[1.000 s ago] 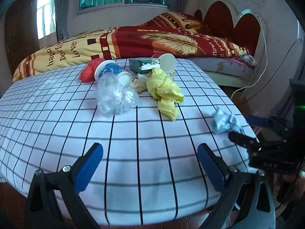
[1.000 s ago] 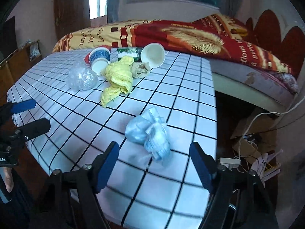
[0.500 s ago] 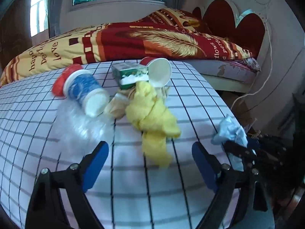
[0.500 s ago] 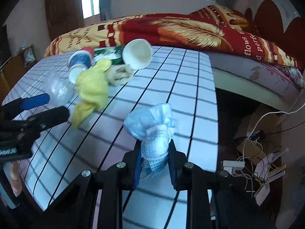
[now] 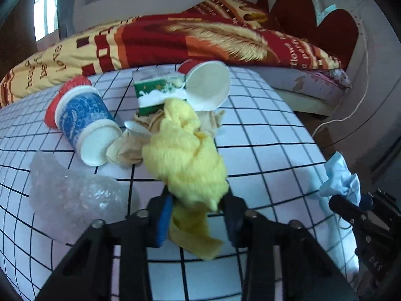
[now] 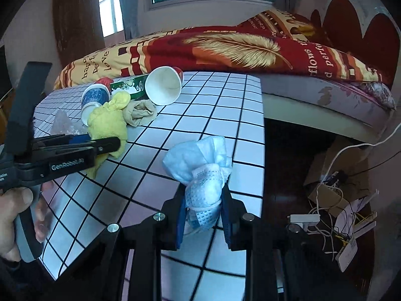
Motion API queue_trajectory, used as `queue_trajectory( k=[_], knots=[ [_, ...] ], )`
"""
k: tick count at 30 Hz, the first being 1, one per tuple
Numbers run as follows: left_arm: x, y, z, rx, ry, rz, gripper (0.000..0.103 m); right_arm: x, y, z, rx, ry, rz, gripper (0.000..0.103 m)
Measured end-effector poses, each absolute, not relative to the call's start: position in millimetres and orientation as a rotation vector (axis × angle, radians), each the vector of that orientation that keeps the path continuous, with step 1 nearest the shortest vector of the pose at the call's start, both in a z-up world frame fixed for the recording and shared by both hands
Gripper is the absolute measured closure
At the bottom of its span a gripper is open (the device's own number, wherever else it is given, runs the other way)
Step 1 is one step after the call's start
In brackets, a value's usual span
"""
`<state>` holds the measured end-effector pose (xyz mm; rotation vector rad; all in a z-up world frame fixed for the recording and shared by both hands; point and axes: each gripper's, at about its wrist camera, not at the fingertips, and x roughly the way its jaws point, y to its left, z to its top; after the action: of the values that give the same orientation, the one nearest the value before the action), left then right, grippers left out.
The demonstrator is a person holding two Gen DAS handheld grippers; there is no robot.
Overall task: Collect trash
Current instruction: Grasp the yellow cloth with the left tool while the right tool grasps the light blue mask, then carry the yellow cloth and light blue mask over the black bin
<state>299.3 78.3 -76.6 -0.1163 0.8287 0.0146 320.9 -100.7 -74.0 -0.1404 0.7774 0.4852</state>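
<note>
My left gripper (image 5: 196, 198) is closing its jaws on a crumpled yellow cloth (image 5: 183, 155), and both blue pads press into it on the checked tablecloth (image 5: 263, 135). My right gripper (image 6: 203, 195) is shut on a bundle of pale blue face masks (image 6: 198, 160), held just above the table's right edge. Behind the cloth lie a tipped blue paper cup (image 5: 82, 123), a white cup (image 5: 208, 85), a green carton (image 5: 153, 92), a beige stocking (image 5: 125, 148) and a clear plastic bag (image 5: 67, 193). A red piece behind the blue cup is mostly hidden.
A bed with a red and yellow quilt (image 5: 200, 40) stands right behind the table. On the floor to the right lie a cardboard box, white cables and a power strip (image 6: 303, 218). A person's hand (image 6: 12, 205) grips the left gripper's handle.
The left gripper moved forward over the table and its wide-open jaws came together on the yellow cloth. The right gripper shut on the blue masks and lifted them slightly.
</note>
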Motion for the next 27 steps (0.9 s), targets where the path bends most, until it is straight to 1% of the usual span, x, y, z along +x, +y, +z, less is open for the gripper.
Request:
queue_trajectory(
  k=[1,5,10,27],
  knots=[
    [294.6,76.9,-73.8,-0.114,0.820,0.008,0.075,318.1,-104.5,-72.7,-0.139,0.773,0.481,0.077],
    [276.8,73.3,-64.2,-0.106,0.789,-0.010,0.075,306.0,-118.6,-67.8,-0.126,0.762,0.467,0.077],
    [257.5,73.9,-62.0,-0.121,0.767,-0.040,0.081,284.7,-136.5,-60.8,-0.115,0.751,0.450,0.077],
    [181.3,42.4,-28.3,-0.115,0.682,-0.161,0.082,203.8,-193.5,-30.3,-0.139,0.694,0.379,0.078]
  ],
)
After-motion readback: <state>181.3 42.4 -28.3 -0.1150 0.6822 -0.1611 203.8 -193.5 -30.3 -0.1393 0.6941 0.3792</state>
